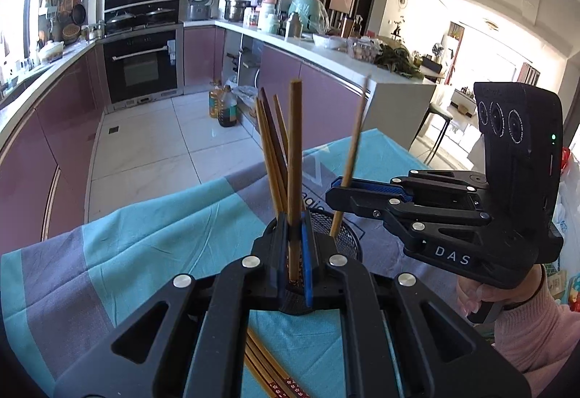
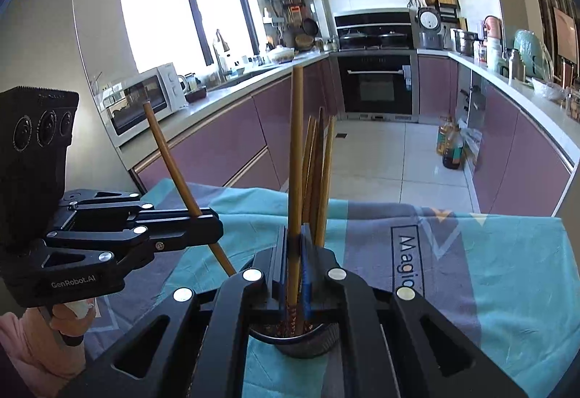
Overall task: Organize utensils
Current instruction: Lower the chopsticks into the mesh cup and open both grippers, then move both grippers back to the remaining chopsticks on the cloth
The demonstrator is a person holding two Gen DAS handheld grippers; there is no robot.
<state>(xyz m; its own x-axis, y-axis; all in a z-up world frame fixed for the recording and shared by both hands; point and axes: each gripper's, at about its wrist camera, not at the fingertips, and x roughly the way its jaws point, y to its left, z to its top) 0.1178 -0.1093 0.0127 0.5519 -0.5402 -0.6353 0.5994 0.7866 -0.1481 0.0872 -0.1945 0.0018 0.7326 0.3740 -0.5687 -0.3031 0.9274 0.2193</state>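
Observation:
My left gripper (image 1: 295, 235) is shut on an upright wooden chopstick (image 1: 295, 158), held above the table. My right gripper (image 2: 296, 242) is shut on another chopstick (image 2: 296, 151), its lower end over the black mesh holder (image 2: 304, 343). The holder (image 1: 344, 231) has several chopsticks (image 1: 272, 151) standing in it. In the left wrist view the right gripper (image 1: 339, 193) comes in from the right with its tilted chopstick (image 1: 353, 151) reaching down to the holder. In the right wrist view the left gripper (image 2: 214, 227) comes in from the left with its slanted chopstick (image 2: 170, 158). More chopsticks (image 1: 268, 372) lie on the cloth.
The table wears a teal and grey cloth (image 2: 489, 271). Beyond its far edge lie a tiled floor, purple cabinets (image 2: 217, 144), an oven (image 2: 375, 86) and oil bottles (image 1: 224, 106). A counter (image 1: 362, 57) with clutter stands to the right.

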